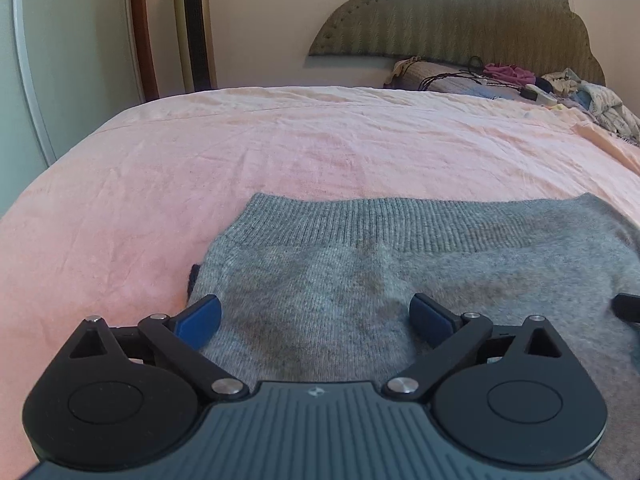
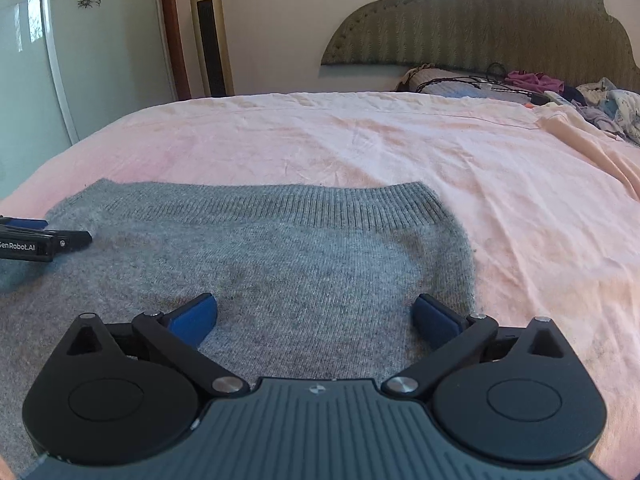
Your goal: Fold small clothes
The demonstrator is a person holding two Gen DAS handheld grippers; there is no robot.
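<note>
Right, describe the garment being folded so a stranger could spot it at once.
Start at the wide bed under its pink sheet, headboard at the far end. On the near part lies a grey knitted garment, spread flat with a ribbed band along its far edge. Unlike the colourful crumpled clothes by the headboard, it is plain grey.

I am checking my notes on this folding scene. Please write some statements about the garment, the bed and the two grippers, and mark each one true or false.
1. The grey knitted garment lies on a pink bed sheet. True.
2. The left gripper is shut on the garment. False: its jaws stand wide open above it.
3. The right gripper is open. True.
4. The garment's ribbed band faces the grippers. False: it lies on the far side, toward the headboard.
5. Other clothes lie near the headboard. True.
</note>
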